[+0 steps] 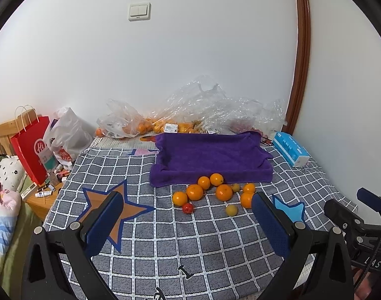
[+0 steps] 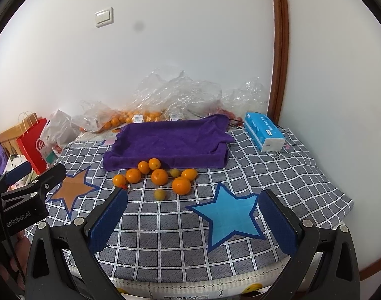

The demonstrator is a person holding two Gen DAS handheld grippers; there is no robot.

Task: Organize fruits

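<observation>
Several oranges (image 1: 194,192) (image 2: 159,176) lie loose on the checked cloth just in front of a tray covered with a purple towel (image 1: 210,156) (image 2: 168,142). Among them are two small yellow-green fruits (image 1: 231,210) (image 2: 160,194) and one small red fruit (image 1: 187,208), which the right wrist view mostly hides behind a finger. My left gripper (image 1: 188,215) is open and empty, held above the cloth short of the fruit. My right gripper (image 2: 194,210) is open and empty, above the blue star patch (image 2: 230,216).
Clear plastic bags with more oranges (image 1: 150,125) (image 2: 130,118) lie against the wall behind the tray. A blue tissue box (image 1: 290,152) (image 2: 264,135) sits right of the tray. A red paper bag (image 1: 31,150) and white bags stand off the table's left edge.
</observation>
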